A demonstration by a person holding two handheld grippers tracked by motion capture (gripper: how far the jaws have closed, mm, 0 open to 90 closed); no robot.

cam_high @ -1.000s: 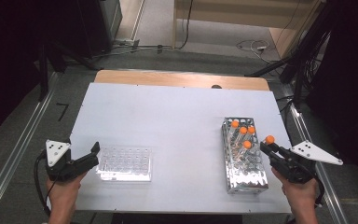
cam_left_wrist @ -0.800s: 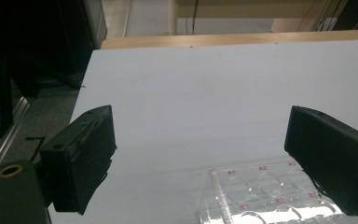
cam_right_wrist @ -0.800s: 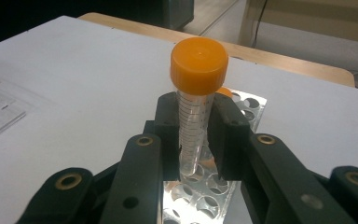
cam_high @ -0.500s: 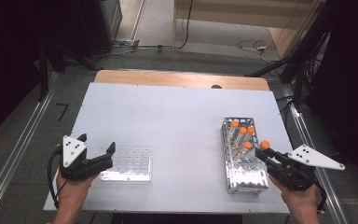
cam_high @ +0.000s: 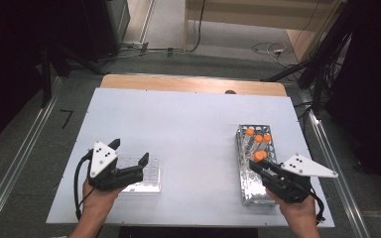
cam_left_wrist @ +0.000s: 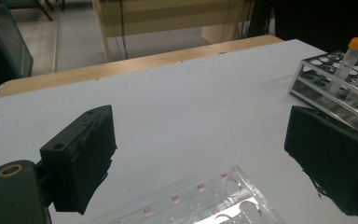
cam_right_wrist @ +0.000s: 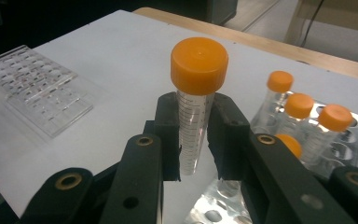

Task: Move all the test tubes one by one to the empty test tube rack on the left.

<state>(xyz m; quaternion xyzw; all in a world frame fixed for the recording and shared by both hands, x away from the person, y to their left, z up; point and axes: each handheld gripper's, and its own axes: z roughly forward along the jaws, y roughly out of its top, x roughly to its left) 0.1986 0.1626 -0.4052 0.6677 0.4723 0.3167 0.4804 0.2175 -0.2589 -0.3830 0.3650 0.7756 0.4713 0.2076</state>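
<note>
Tube (cam_high: 259, 156) with the orange cap sits clamped upright in your right gripper (cam_high: 258, 166), seen from above over the near end of the metal rack (cam_high: 244, 148). Your left gripper (cam_high: 129, 158) hovers wide open and empty over the clear plate (cam_high: 149, 186).

Left gripper view: your jaws stand well apart above the plate (cam_left_wrist: 205, 200).

Right gripper view: both pads squeeze the tube (cam_right_wrist: 196, 126), 4 capped tubes (cam_right_wrist: 298, 112) behind in the rack (cam_right_wrist: 354, 126).

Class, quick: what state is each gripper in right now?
Left gripper: open, holding nothing.
Right gripper: shut on an orange-capped tube.
</note>
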